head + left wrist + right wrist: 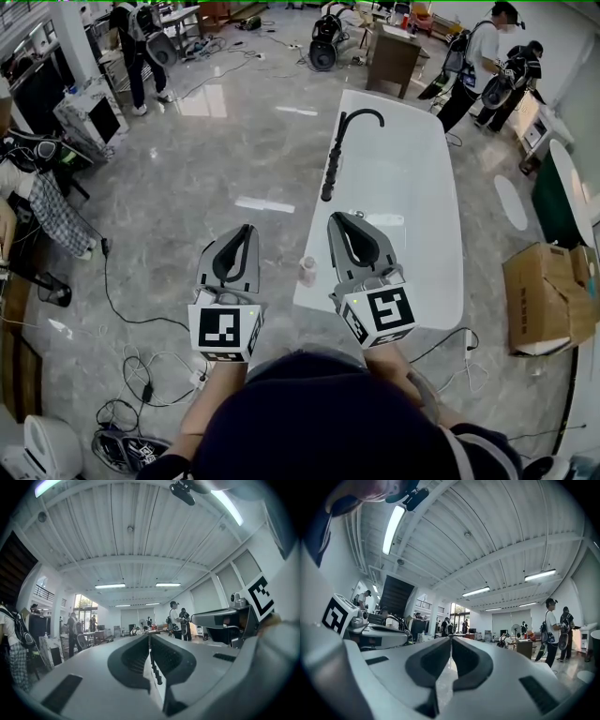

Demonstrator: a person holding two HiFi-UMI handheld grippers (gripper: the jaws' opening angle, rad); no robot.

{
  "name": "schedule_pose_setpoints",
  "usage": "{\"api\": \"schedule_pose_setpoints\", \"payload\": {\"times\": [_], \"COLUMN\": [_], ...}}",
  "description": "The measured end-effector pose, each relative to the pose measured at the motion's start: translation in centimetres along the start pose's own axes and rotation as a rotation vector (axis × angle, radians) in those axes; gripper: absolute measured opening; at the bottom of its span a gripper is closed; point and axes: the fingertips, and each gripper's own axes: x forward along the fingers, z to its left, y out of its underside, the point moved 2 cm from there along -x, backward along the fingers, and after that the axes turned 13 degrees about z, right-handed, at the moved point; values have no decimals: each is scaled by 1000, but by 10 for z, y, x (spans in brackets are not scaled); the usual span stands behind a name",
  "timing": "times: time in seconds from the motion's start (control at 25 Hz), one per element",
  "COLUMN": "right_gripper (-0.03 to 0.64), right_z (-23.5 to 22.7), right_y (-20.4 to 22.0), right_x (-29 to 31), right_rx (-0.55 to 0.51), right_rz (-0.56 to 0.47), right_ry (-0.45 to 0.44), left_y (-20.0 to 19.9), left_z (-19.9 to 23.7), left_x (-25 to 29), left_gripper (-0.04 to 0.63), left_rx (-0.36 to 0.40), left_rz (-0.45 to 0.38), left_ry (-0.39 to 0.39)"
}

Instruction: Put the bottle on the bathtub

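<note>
Your left gripper [247, 231] and right gripper [336, 220] are both clenched on nothing, and the bottle [307, 271] stands at the bathtub's [412, 187] near edge (on its rim or on the floor beside it, I can't tell), so it's either already placed or waiting for pickup

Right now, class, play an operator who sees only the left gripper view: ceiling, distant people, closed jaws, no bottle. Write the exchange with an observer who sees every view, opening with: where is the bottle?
Observer: In the head view, the bottle sits at the bathtub's near left edge, between the left gripper and the right gripper.
Operator: Is the right gripper holding anything?
Observer: No. Its own view shows the jaws together with nothing between them.
Operator: Is anything else on the tub?
Observer: A black faucet rises at the left rim, beyond the bottle.
</note>
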Motion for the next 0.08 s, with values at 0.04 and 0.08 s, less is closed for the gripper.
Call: {"api": "schedule_pose_setpoints", "payload": {"times": [0.04, 0.08], "right_gripper": [35, 35], "right_z": [2, 5], "right_y": [1, 3], "right_x": [1, 3], "right_rx": [1, 2], "right_rz": [-1, -2], "right_ry": [0, 0], "left_y": [2, 5], "left_z": [2, 4], "left_x": [0, -1], "left_gripper": [34, 34], "left_rx": [-1, -3], "left_rz": [-1, -3], "left_ry": [1, 1]}}
